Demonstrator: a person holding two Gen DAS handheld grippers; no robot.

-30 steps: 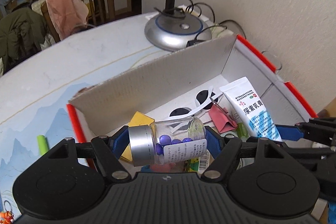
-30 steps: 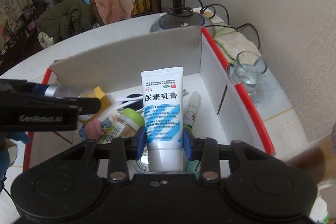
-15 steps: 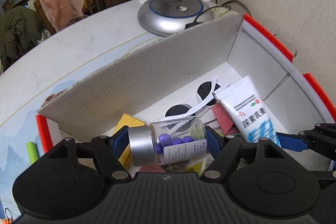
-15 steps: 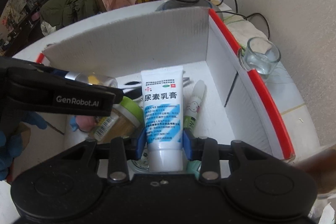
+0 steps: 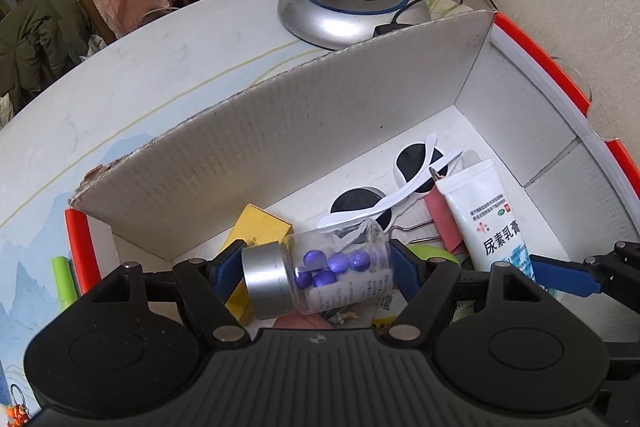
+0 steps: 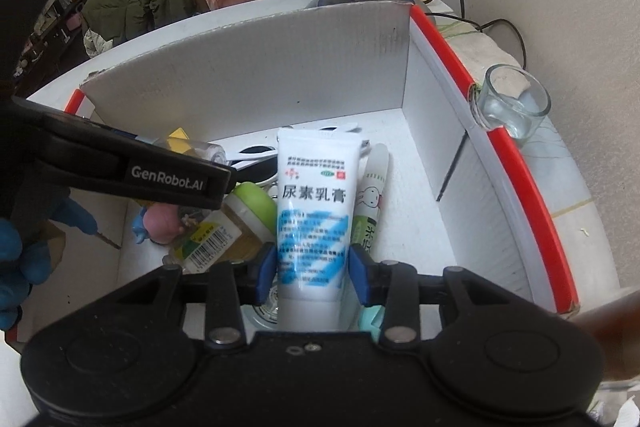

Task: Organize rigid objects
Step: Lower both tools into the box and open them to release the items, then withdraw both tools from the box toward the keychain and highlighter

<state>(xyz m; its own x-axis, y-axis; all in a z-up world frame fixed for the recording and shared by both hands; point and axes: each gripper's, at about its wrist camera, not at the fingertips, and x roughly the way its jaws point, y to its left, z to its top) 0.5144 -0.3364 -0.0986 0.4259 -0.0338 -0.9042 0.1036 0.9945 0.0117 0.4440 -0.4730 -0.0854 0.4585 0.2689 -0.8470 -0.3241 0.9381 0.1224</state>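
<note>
**Two light containers held over the sorting box**

Left wrist view: the left gripper [image 5: 318,269] is clamped on a small clear pill bottle [image 5: 316,273], its blue pads pressing the silver cap end and the base so the bottle lies crosswise between them. Glass or hard plastic, smooth and likely slippery, it looks light, with a few purple pills loose inside that will roll and shift. The end-to-end hold seems sound; a squeeze on the round wall would slide more easily. It hangs over the near part of the cardboard box [image 5: 280,131], whose corrugated white walls carry red edging. Below lie white-framed sunglasses [image 5: 404,183], a yellow carton [image 5: 260,229] and a red folded card [image 5: 440,215].

Right wrist view: the right gripper [image 6: 312,273] has just been easing its jaws apart, with the cream tube [image 6: 314,215] between them; a narrow gap shows at each pad, so the grip looks released. The tube is soft, glossy plastic, light, dents under pressure, and is best taken across its flat body. It stands tilted inside the box, beside a green-capped jar [image 6: 240,211] and a slim rabbit-print tube [image 6: 372,203].
</note>
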